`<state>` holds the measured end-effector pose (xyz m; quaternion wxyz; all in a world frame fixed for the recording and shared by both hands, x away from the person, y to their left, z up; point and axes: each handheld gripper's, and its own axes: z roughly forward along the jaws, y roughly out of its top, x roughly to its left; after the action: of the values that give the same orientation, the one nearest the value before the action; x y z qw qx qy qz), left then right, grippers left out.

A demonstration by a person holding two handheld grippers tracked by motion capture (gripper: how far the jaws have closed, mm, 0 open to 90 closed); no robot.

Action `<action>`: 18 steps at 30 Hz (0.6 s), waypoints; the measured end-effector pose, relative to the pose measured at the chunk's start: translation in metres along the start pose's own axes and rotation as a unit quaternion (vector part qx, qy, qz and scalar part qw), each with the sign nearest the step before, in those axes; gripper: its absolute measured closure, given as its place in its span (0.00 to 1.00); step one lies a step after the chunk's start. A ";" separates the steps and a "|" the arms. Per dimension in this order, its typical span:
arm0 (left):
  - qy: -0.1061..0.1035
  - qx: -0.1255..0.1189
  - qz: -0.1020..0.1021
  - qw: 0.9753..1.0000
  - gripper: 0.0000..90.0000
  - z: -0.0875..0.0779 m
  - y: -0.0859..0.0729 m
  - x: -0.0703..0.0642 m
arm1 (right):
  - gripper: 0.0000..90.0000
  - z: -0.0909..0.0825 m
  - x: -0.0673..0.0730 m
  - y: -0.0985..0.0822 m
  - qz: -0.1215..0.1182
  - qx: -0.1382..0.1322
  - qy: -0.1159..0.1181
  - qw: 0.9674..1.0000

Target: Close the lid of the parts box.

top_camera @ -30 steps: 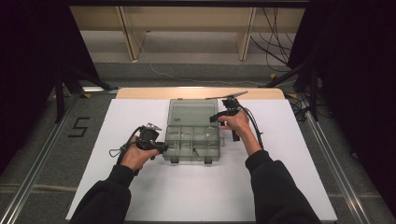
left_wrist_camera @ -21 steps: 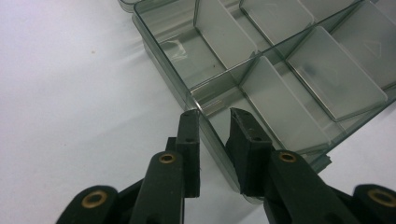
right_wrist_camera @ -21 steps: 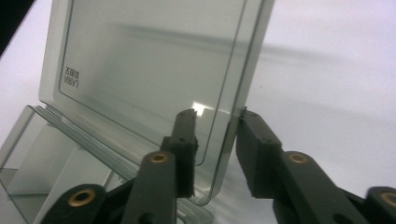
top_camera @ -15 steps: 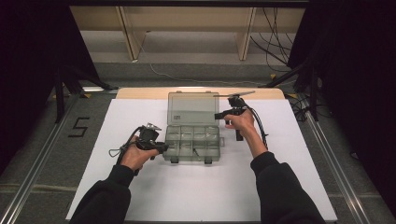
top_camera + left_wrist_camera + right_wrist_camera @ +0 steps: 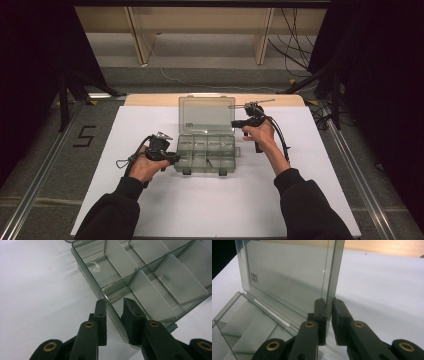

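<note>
Clear compartment box (image 5: 206,152) at table (image 5: 150,215) centre, lid (image 5: 206,115) raised upright. Left gripper (image 5: 115,301) pinching near-left wall. Right gripper (image 5: 329,300), just closing, pinching lid's right edge.

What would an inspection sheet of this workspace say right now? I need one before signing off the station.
Surface: white table top, bare around the box.
Job's things: clear compartment box, lid raised; compartments look empty.
Clutter: nothing seen.
Grippers: left gripper astride the box's side wall, one jaw inside, one outside; right gripper has just been closing, pads on the lid's edge.
Cables: one trails from each gripper; more on the floor behind.
Surroundings: black curtains, wooden frame behind, a floor mark like a 5.
</note>
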<state>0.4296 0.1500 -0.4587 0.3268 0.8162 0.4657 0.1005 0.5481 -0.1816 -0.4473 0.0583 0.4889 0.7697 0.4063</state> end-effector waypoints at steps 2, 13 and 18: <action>-0.002 0.003 0.009 1.000 0.81 -0.001 0.000 0.000 | 0.92 -0.001 0.000 -0.002 -0.015 -0.010 0.001 1.000; -0.001 -0.002 0.010 1.000 0.80 -0.001 0.000 0.000 | 0.92 -0.004 0.006 -0.017 -0.072 -0.062 -0.006 0.996; -0.002 -0.004 0.011 1.000 0.80 0.000 -0.001 0.000 | 0.92 -0.006 0.007 -0.022 -0.095 -0.077 -0.010 0.992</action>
<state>0.4291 0.1505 -0.4587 0.3301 0.8198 0.4560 0.1045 0.5263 -0.1831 -0.4564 0.1417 0.4117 0.7783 0.4524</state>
